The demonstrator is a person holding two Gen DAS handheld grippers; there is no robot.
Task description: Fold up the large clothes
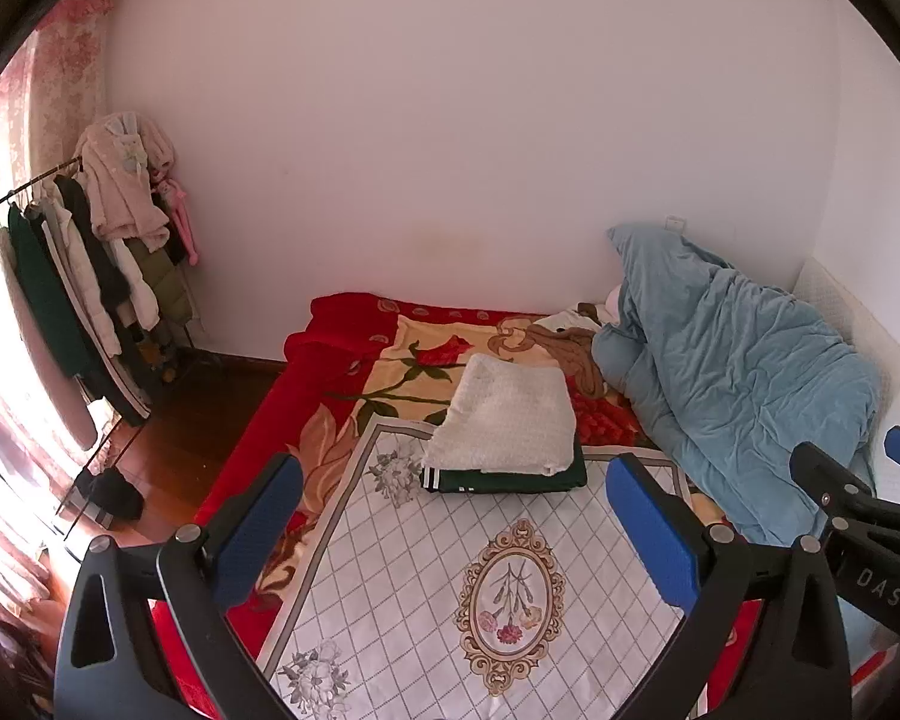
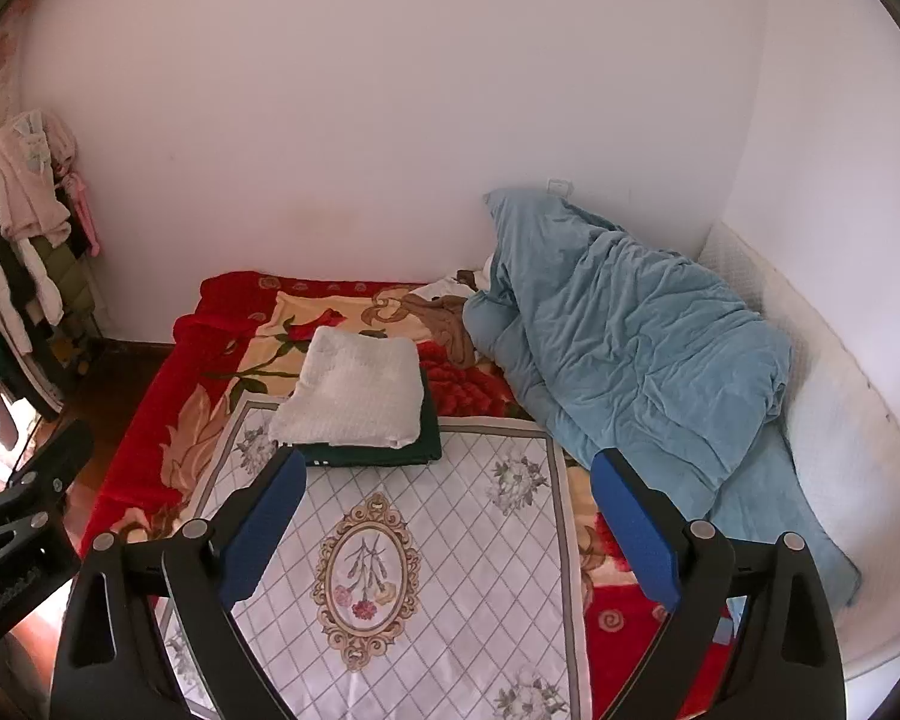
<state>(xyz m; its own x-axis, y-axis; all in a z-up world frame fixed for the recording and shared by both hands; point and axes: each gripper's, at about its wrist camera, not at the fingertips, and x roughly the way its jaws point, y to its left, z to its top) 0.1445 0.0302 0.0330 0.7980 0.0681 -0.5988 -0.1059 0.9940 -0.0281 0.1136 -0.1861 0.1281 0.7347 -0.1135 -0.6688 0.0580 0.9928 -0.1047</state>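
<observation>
A folded white knitted garment (image 1: 507, 420) lies on top of a folded dark green garment (image 1: 510, 480) with white stripes, at the far edge of a white diamond-patterned cloth (image 1: 426, 576) on the bed. The same stack shows in the right wrist view, white garment (image 2: 354, 396) over green garment (image 2: 384, 450). My left gripper (image 1: 456, 510) is open and empty, held above the cloth short of the stack. My right gripper (image 2: 444, 516) is open and empty too, above the same white cloth (image 2: 450, 540). The right gripper also shows at the right edge of the left wrist view (image 1: 858, 474).
A red floral blanket (image 1: 330, 360) covers the bed. A rumpled blue duvet (image 1: 732, 378) is heaped at the right against the wall, with a crumpled brown garment (image 1: 576, 354) beside it. A clothes rack (image 1: 90, 264) with hanging coats stands at the left on the wooden floor.
</observation>
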